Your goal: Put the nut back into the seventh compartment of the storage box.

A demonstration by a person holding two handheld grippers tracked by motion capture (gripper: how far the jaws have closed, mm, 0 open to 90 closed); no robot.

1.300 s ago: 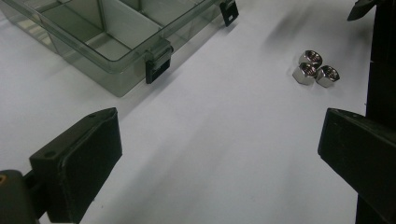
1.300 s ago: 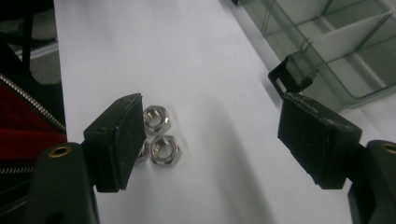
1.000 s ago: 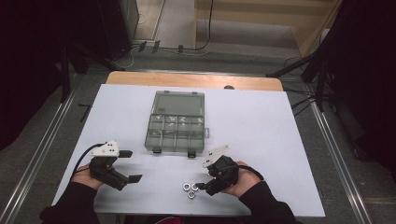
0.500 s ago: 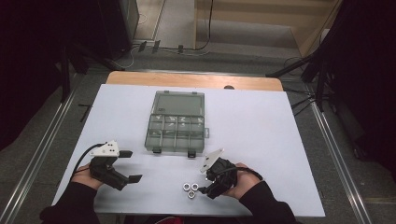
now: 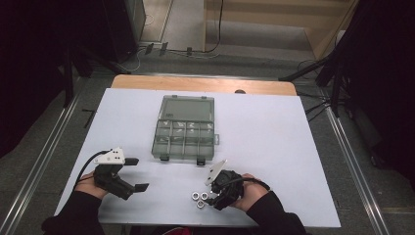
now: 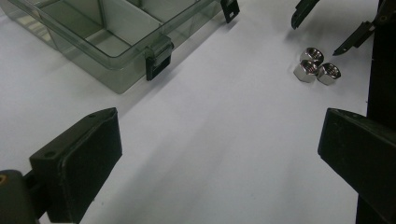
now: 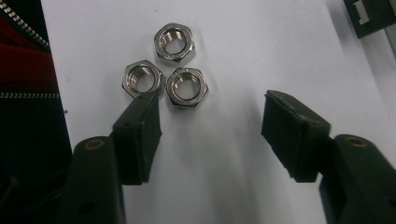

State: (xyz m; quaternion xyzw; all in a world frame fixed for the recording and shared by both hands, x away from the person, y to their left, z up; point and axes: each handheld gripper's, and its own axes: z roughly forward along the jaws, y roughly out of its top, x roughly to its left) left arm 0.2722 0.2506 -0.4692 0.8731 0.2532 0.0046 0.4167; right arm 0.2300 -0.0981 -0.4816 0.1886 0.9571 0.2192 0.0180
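Note:
Three shiny hex nuts [image 7: 187,86] lie clustered on the white table [image 5: 274,147] near its front edge, also seen as nuts [image 5: 198,198] from above and nuts [image 6: 316,68] from the left gripper. My right gripper [image 7: 212,107] points at them, open. Its jaws have just been closing, with bare table between them and the nuts just past the tips. From above, the right gripper [image 5: 211,198] sits right of the nuts. My left gripper [image 5: 138,174] rests at the front left, open and empty, as the left gripper [image 6: 217,154] view confirms.
A smoky transparent compartment box [image 5: 186,129] lies closed in the middle of the table, with black latches [image 6: 156,63] on its near side. The box [image 6: 107,28] stands beyond the left gripper. A person's dark sleeves [image 5: 274,215] come in from the bottom.
The right gripper has edged slightly toward the nuts. The left gripper and the box have kept still.

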